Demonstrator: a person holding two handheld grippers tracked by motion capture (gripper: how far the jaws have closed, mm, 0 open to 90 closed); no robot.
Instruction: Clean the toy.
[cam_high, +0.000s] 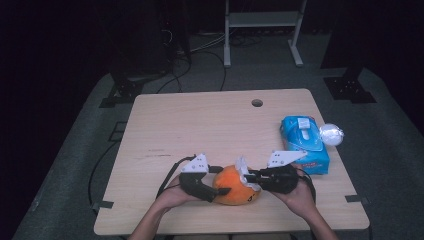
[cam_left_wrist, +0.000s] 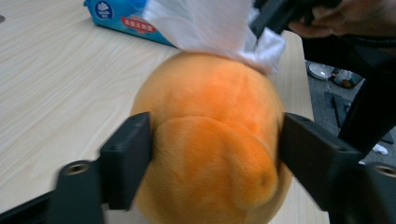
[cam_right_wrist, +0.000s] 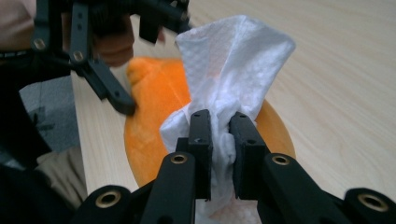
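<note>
An orange plush toy (cam_high: 232, 187) lies near the front edge of the wooden table (cam_high: 200, 130). My left gripper (cam_high: 221, 181) holds it from the left. In the left gripper view the two black jaws press on either side of the plush toy (cam_left_wrist: 210, 140). A white tissue (cam_high: 243, 167) rests on top of the plush. My right gripper (cam_high: 248, 176) comes in from the right and is shut on it. In the right gripper view the jaws (cam_right_wrist: 219, 126) pinch the bunched tissue (cam_right_wrist: 233, 56), which fans out above the orange plush toy (cam_right_wrist: 154, 107).
A blue pack of tissues (cam_high: 304, 142) lies at the right side of the table, and a shiny whitish ball (cam_high: 331, 134) sits by its far right corner. A round hole (cam_high: 257, 103) is near the table's back edge. A person's hands hold both grippers.
</note>
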